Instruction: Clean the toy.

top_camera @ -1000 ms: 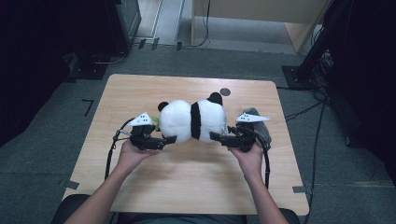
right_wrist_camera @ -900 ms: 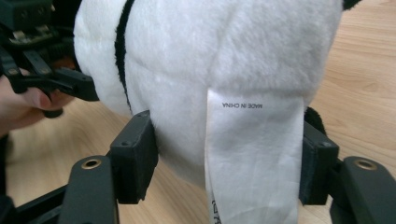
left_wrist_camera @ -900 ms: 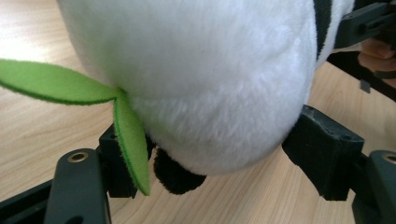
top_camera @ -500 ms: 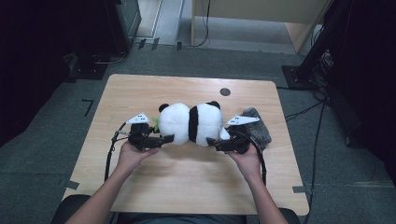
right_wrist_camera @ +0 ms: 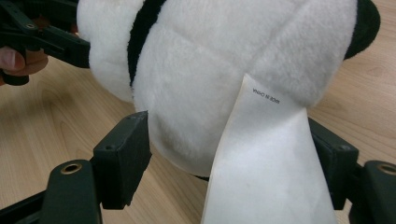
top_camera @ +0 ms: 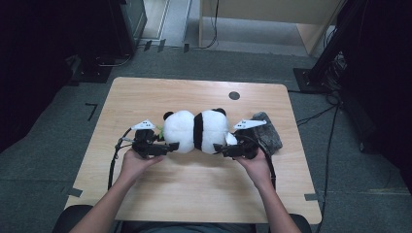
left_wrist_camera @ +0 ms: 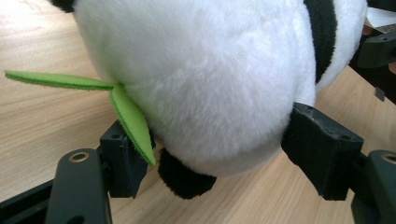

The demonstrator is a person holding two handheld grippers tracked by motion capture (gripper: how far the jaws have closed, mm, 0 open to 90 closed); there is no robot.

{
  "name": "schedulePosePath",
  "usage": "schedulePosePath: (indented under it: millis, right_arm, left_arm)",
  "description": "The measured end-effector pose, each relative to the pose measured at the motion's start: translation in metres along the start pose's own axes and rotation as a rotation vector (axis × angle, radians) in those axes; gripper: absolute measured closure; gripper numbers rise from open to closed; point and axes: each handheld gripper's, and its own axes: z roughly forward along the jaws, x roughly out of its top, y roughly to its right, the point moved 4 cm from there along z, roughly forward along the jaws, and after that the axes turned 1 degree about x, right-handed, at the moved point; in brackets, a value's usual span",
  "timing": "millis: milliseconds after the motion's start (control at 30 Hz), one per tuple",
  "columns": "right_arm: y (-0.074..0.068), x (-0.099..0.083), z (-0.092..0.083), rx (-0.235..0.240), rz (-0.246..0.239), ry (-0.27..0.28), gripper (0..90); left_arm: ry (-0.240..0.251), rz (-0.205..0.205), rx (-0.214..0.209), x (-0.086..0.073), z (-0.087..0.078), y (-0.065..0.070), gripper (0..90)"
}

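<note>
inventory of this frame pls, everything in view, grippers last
panda: 1, white and black plush, table centre, lying between the grippers
leaf: 2 blades, green, on the panda's left-gripper end
tag: 1, white, on the panda's right-gripper end
grey lump: 1, dark grey, on the table behind the right gripper; cannot tell what it is
table: 1, light wood, dark round hole near the far edge
left gripper: black, jaws around the panda's end
right gripper: black, jaws around the other end, just opened wider

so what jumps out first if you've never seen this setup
A black-and-white plush panda lies mid-table with a gripper at each end: the left gripper and the right gripper, jaws on either side of the plush. Green felt leaves stick out at the left end, a white label at the right.
</note>
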Motion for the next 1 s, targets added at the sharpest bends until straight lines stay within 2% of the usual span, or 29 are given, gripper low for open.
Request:
schedulePosePath:
  millis: [133,233,300,433,500,633,700,767,933,1000]
  right_arm:
    - [0.000,0.002,0.000,0.012,0.014,0.015,25.5]
    - [-0.002,0.003,0.000,0.017,0.015,0.016,25.3]
    - [-0.006,0.004,0.000,0.013,-0.001,0.003,25.3]
    - [-0.014,0.004,-0.004,0.011,0.004,-0.015,25.5]
    - [-0.013,0.004,-0.005,0.002,-0.003,-0.010,25.6]
    - [-0.005,0.003,0.004,-0.027,-0.034,0.005,26.5]
    - [-0.005,0.005,0.005,-0.023,-0.035,0.018,26.8]
    - [-0.005,0.006,0.007,-0.032,-0.049,0.025,26.8]
    - [-0.003,0.004,0.006,-0.046,-0.047,0.020,26.8]
    - [-0.001,0.005,0.003,-0.050,-0.040,0.025,26.8]
  left_arm:
    - [-0.003,-0.023,0.000,-0.001,-0.001,-0.001,26.4]
    - [-0.009,-0.013,0.009,-0.002,-0.003,0.001,26.4]
    - [-0.015,-0.015,0.008,-0.003,-0.005,0.003,26.4]
    - [-0.011,-0.038,-0.014,-0.005,-0.011,0.005,26.4]
    - [-0.010,-0.024,-0.001,-0.006,-0.011,0.003,26.3]
    - [-0.011,-0.026,0.047,-0.007,-0.003,-0.007,26.3]
    - [0.017,-0.001,0.062,-0.006,-0.003,-0.008,26.3]
    - [0.027,0.007,0.066,-0.005,-0.003,-0.009,26.3]
    - [0.021,0.016,0.077,-0.005,-0.004,-0.008,26.4]
    - [0.012,0.042,0.093,-0.002,-0.007,-0.007,26.4]
